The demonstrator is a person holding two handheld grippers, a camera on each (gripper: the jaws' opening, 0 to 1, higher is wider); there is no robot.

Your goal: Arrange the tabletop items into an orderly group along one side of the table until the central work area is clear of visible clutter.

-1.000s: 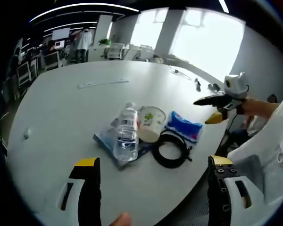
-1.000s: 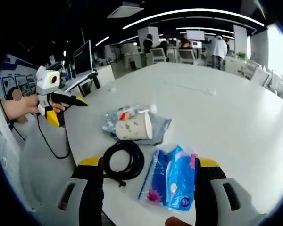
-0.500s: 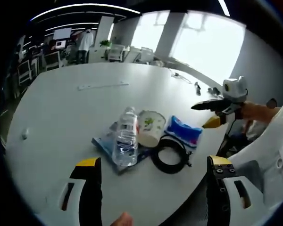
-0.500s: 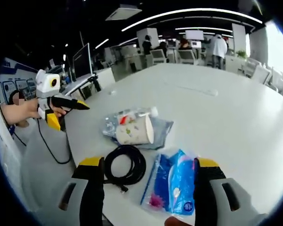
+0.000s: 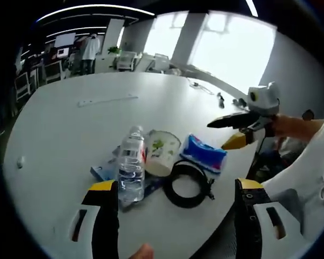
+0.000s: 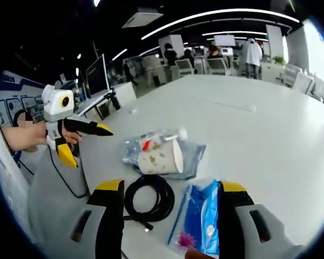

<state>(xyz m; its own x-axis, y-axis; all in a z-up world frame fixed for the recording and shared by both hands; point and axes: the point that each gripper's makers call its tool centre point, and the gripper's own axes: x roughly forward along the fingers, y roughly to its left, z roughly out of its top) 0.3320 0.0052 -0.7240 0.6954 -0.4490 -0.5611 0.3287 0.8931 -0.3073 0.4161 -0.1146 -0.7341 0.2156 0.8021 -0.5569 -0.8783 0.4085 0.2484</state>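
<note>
The things sit in a tight bunch near the edge of the white table (image 5: 70,135) closest to you. A water bottle (image 5: 130,164) lies on its side on a flat blue packet (image 5: 100,171). A paper cup (image 5: 161,152) lies tipped over, touching the bottle. A coil of black cable (image 5: 186,184) lies just beside the cup, nearer the edge. A blue tissue pack (image 5: 204,154) lies next to the cable.

Your left gripper (image 5: 173,191) hangs above the bunch, jaws wide apart and holding nothing. Your right gripper (image 6: 170,189) is wide open too, with the tissue pack and cable between its jaws but not touched.
</note>
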